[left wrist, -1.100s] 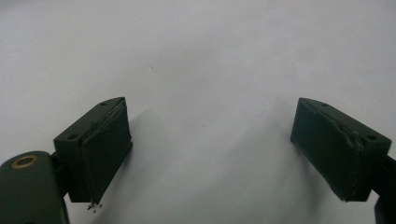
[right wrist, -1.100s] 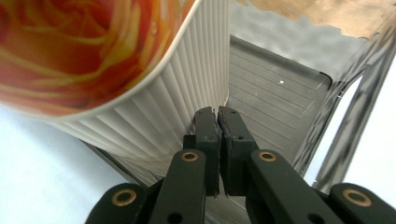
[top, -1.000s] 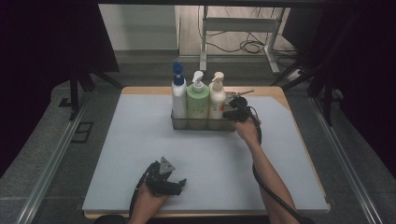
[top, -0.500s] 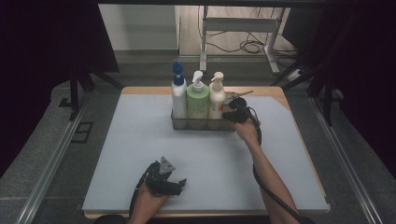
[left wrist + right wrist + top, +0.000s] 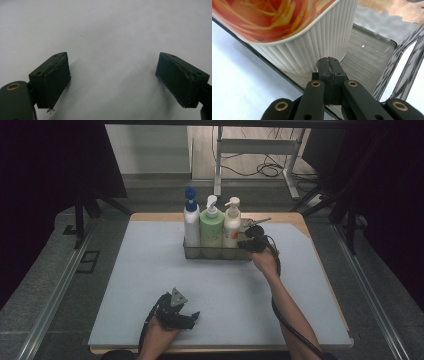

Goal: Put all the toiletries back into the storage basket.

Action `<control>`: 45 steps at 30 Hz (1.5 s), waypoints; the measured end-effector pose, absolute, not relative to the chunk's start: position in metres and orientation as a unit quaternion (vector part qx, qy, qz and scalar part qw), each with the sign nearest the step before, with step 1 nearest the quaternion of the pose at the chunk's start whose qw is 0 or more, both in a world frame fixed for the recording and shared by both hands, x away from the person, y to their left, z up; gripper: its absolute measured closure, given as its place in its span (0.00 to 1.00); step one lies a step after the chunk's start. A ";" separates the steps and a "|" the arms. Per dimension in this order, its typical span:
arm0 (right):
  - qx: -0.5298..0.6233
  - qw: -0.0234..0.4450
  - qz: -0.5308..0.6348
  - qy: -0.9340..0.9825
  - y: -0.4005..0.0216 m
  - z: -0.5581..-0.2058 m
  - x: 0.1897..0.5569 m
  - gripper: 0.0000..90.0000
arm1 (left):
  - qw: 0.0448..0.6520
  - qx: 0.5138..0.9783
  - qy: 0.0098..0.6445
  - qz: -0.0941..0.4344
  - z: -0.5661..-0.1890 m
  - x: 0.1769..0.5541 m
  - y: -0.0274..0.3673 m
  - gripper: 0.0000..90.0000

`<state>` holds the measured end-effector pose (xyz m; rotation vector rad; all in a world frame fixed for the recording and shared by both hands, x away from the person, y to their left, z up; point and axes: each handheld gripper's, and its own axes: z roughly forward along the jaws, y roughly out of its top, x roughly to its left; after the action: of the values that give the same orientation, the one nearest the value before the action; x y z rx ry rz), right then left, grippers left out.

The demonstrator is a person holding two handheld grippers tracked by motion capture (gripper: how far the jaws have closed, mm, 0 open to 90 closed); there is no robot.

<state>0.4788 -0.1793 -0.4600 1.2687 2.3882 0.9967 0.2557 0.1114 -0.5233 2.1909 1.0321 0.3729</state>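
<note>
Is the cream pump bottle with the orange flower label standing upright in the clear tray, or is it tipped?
Upright. In the high view the cream pump bottle stands straight in the clear tray, pump on top, level with its two neighbours.

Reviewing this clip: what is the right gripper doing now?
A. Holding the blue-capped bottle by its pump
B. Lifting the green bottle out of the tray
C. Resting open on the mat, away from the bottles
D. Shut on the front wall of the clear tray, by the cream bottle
D: in the right gripper view the right gripper has its jaws pressed together over the tray wall, beside the cream bottle.
</note>
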 end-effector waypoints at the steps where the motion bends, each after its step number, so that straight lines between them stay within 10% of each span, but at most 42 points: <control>1: 0.436 0.129 0.343 0.822 -0.179 -0.460 0.479 1.00 | 0.339 0.841 0.396 0.143 -0.523 0.256 0.111 0.13; 45: 0.407 0.178 0.358 0.821 -0.193 -0.435 0.457 0.52 | 0.339 0.841 0.396 0.144 -0.523 0.256 0.111 0.13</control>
<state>0.4569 -0.1934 -0.4351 1.1512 2.3245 1.0129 0.2556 0.1114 -0.5234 2.1901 1.0311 0.3736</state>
